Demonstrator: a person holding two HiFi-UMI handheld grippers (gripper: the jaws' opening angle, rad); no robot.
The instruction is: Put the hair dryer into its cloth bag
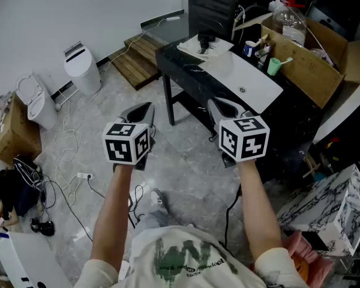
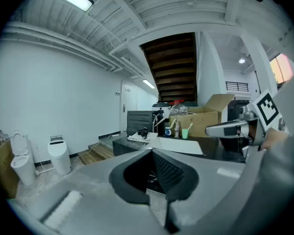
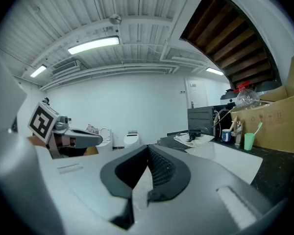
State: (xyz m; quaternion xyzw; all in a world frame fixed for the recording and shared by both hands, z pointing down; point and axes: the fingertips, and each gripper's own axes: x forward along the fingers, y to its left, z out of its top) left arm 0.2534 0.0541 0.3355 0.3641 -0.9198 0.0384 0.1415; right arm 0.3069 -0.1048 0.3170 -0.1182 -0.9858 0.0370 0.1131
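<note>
A black hair dryer (image 1: 204,40) lies on a white cloth bag (image 1: 207,47) at the far end of a black table (image 1: 186,71). The left gripper view shows the dryer (image 2: 142,132) small and far off, and so does the right gripper view (image 3: 194,135). Both grippers hang in the air over the floor, short of the table and apart from the dryer. My left gripper (image 1: 142,111) (image 2: 153,155) is shut with nothing in it. To its right, my right gripper (image 1: 223,108) (image 3: 147,151) is also shut and empty, close to the table's front edge.
A white basin top (image 1: 246,80) covers the table's near part, with a green cup (image 1: 275,66), an open cardboard box (image 1: 315,59) and a black appliance (image 1: 213,11) behind. On the floor are wooden steps (image 1: 138,59), a white bin (image 1: 83,69), a toilet (image 1: 39,104) and loose cables (image 1: 72,155).
</note>
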